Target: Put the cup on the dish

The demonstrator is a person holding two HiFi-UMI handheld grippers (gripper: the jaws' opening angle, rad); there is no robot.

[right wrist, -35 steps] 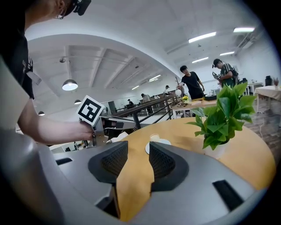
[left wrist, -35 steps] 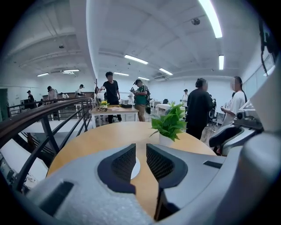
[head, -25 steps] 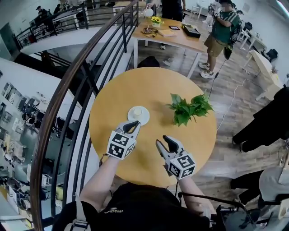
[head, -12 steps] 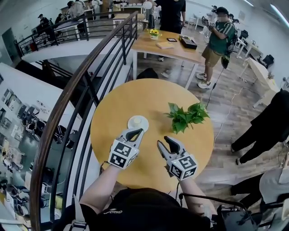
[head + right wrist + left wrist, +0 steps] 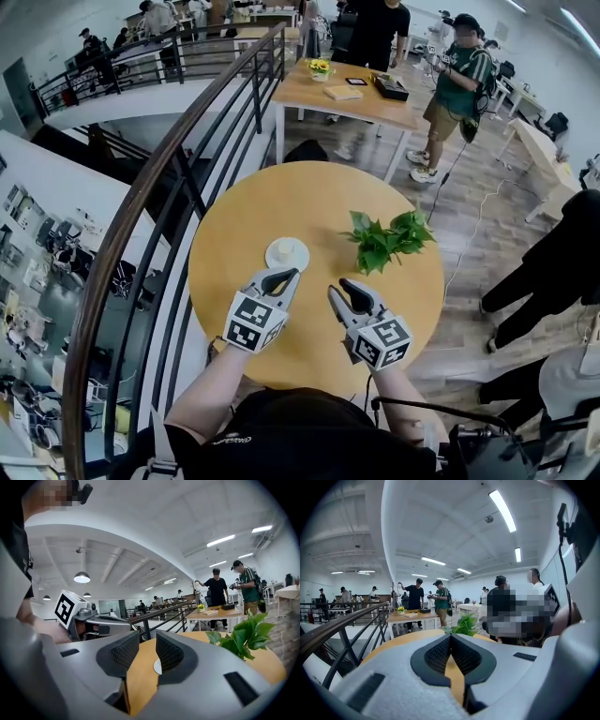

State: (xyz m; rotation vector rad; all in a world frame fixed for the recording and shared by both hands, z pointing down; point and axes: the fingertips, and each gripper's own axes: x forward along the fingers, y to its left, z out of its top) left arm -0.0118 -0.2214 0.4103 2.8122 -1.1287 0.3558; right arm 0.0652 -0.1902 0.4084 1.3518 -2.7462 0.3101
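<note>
A white dish [image 5: 287, 254] lies on the round wooden table [image 5: 244, 216], with a small pale cup [image 5: 286, 250] standing on its middle. My left gripper [image 5: 284, 276] hovers just short of the dish on the near side, shut with nothing between its jaws; in the left gripper view the pads [image 5: 451, 642] meet. My right gripper [image 5: 345, 287] hangs to the right of it, open and empty. Between the right gripper's [image 5: 146, 654] jaws a sliver of the dish [image 5: 157, 666] shows.
A leafy green plant [image 5: 389, 239] lies on the table right of the dish. A dark curved railing [image 5: 178, 141] runs along the table's left side. Beyond it stands a rectangular wooden table [image 5: 352, 89] with people around it.
Both grippers stay about where they were, just short of the dish. The head view has shifted a little, and the people at the back have moved.
</note>
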